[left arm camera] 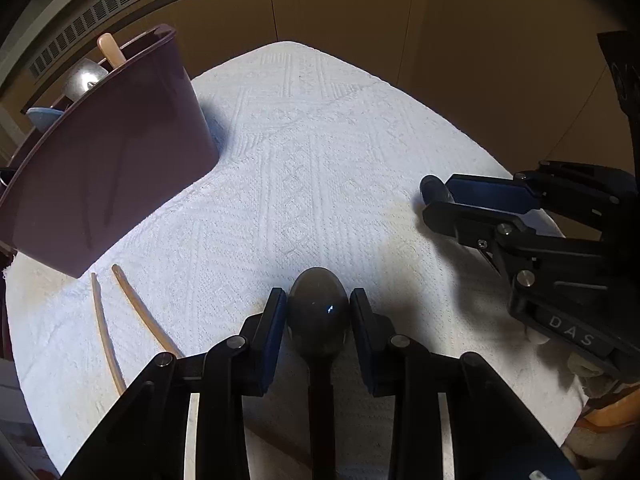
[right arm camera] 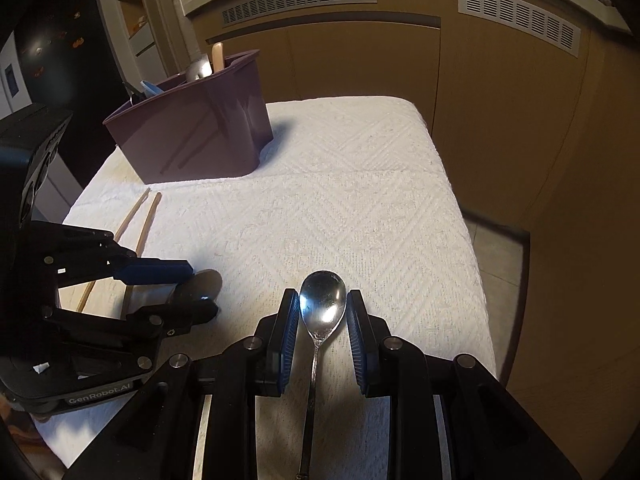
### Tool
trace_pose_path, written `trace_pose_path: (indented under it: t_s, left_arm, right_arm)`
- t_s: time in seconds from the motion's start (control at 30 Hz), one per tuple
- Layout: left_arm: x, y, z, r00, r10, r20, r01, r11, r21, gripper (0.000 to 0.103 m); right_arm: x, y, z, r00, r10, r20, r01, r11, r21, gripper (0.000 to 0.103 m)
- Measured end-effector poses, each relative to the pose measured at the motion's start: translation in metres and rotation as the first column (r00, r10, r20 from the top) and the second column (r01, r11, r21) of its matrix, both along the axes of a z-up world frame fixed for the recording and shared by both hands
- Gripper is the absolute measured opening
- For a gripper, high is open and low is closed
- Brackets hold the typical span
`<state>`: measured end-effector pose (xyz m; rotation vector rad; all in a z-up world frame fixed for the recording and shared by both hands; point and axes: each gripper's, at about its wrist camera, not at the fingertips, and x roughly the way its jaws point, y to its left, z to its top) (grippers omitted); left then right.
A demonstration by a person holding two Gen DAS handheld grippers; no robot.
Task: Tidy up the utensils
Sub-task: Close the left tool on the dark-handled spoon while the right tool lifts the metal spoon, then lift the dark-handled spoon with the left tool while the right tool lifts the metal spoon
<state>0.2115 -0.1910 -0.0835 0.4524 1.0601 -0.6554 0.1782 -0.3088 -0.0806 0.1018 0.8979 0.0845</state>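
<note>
A dark spoon (left arm camera: 318, 316) lies on the white towel (left arm camera: 320, 160), its bowl between the fingers of my left gripper (left arm camera: 319, 304), which is open around it. A shiny metal spoon (right arm camera: 322, 304) lies bowl-up between the fingers of my right gripper (right arm camera: 323, 306), also open. The left gripper (right arm camera: 198, 288) shows at the left of the right wrist view, the right gripper (left arm camera: 436, 196) at the right of the left wrist view. Two wooden chopsticks (left arm camera: 116, 320) (right arm camera: 140, 224) lie near a maroon utensil caddy (left arm camera: 108, 168) (right arm camera: 192, 132) that holds several utensils.
The towel (right arm camera: 360, 184) covers a small table with edges close on the right and far sides. Wooden cabinets (right arm camera: 360, 60) with vent grilles stand behind. A floor drop lies to the right of the table.
</note>
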Motion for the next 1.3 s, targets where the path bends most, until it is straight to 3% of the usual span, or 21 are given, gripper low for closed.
trace_pose_path:
  t_s: [0.23, 0.57, 0.7, 0.77, 0.83, 1.3]
  left_arm:
    - [-0.008, 0.037, 0.017, 0.998, 0.065, 0.010, -0.064, 0.993, -0.096, 0.029]
    - [-0.036, 0.122, 0.063, 0.972, 0.210, 0.105, -0.179, 0.952, -0.246, 0.029]
    - [-0.047, 0.150, 0.062, 0.961, 0.259, 0.101, -0.226, 0.939, -0.261, 0.029]
    - [-0.049, 0.155, 0.059, 0.954, 0.285, 0.097, -0.252, 0.932, -0.259, 0.029]
    - [-0.049, 0.165, 0.058, 0.947, 0.311, 0.081, -0.280, 0.923, -0.264, 0.029]
    - [-0.042, 0.185, 0.040, 0.937, 0.349, 0.017, -0.329, 0.899, -0.290, 0.029]
  right_arm:
    - [-0.007, 0.015, 0.008, 0.999, 0.051, -0.007, -0.051, 0.999, 0.017, 0.025]
    - [-0.018, 0.058, 0.027, 0.987, 0.163, 0.011, -0.163, 0.987, -0.016, 0.022]
    - [-0.018, 0.051, 0.026, 0.987, 0.159, 0.001, -0.159, 0.986, -0.057, 0.027]
    - [-0.018, 0.041, 0.018, 0.992, 0.124, -0.018, -0.125, 0.989, -0.080, 0.040]
    - [-0.020, 0.032, 0.010, 0.993, 0.112, -0.034, -0.114, 0.990, -0.077, 0.047]
    - [0.007, 0.047, -0.012, 0.989, 0.132, -0.063, -0.140, 0.980, -0.142, 0.044]
